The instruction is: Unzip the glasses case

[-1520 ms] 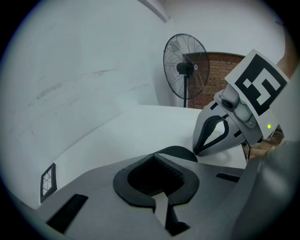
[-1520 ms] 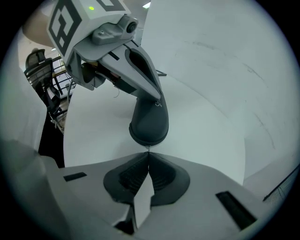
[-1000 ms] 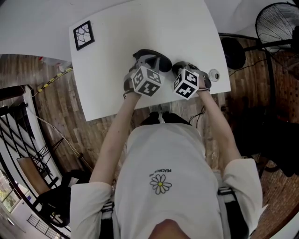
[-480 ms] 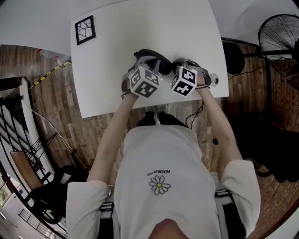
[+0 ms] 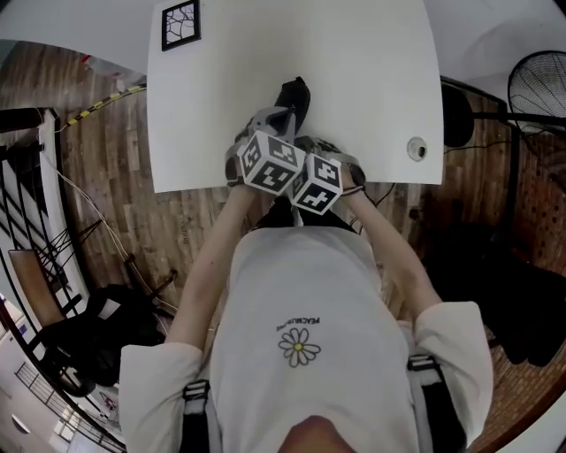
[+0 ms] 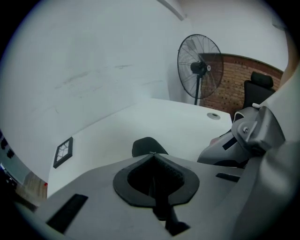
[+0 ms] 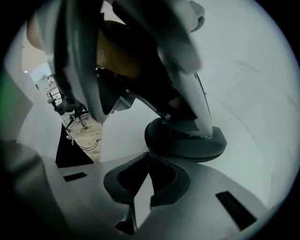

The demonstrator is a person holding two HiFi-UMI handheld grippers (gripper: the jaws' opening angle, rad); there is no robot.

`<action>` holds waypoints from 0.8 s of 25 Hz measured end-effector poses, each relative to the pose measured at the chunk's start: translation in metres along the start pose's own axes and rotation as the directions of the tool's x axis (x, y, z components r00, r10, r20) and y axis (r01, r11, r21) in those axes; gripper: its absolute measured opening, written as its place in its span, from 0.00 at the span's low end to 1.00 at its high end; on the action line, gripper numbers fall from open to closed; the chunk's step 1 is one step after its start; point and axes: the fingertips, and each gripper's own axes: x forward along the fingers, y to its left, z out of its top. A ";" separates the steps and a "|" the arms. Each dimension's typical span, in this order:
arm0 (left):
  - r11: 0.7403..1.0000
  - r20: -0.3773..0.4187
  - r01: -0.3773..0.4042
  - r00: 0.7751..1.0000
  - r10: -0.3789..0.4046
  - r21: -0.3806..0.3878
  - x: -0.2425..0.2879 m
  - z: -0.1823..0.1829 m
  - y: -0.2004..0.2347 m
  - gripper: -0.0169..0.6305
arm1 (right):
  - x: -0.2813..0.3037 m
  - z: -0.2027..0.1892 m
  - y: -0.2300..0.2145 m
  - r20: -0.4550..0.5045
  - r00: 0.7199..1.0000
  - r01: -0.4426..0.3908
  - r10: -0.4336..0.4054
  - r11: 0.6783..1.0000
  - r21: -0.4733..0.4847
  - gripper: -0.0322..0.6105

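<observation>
A dark oval glasses case [image 5: 294,93] lies on the white table [image 5: 371,80], close to its near edge. My left gripper [image 5: 285,113] is shut and bears down on the case's top; in the right gripper view its grey fingers [image 7: 197,112] rest on the lid of the case [image 7: 187,143]. The left gripper view shows shut jaws [image 6: 152,154] with the case's end [image 6: 146,144] just beyond. My right gripper [image 7: 149,152] is shut at the case's seam, where the zipper runs; the pull itself is too small to make out. The right gripper's body [image 6: 243,136] sits close beside the left.
A black-framed marker card [image 5: 181,22] lies at the table's far left corner. A round cable grommet [image 5: 416,148] sits near the right front corner. A standing fan [image 5: 539,88] and a dark chair are off the table's right side. Wooden floor lies below the near edge.
My right gripper has swung from the case's right end round to its near end, beside the left gripper. The case now points away from me instead of lying crosswise. Both stayed shut.
</observation>
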 end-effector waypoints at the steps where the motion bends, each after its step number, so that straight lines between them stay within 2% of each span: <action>1: 1.000 0.002 -0.011 1.000 0.011 -0.008 0.000 -0.001 -0.001 0.05 | 0.000 -0.001 -0.001 -0.007 1.000 0.005 -0.005 1.000 -0.007 0.06; 6: 1.000 -0.011 -0.019 1.000 0.019 0.004 0.001 -0.002 -0.001 0.05 | -0.005 -0.017 -0.027 -0.049 0.996 0.071 -0.070 0.998 0.002 0.06; 13: 0.999 0.010 0.006 1.000 -0.006 -0.032 0.000 -0.003 0.000 0.05 | -0.005 -0.031 -0.090 -0.085 0.985 0.151 -0.151 0.988 0.002 0.06; 20: 0.999 0.012 0.021 1.000 -0.021 -0.037 0.001 0.000 0.003 0.05 | 0.003 -0.032 -0.149 -0.114 0.977 0.175 -0.180 0.983 -0.050 0.06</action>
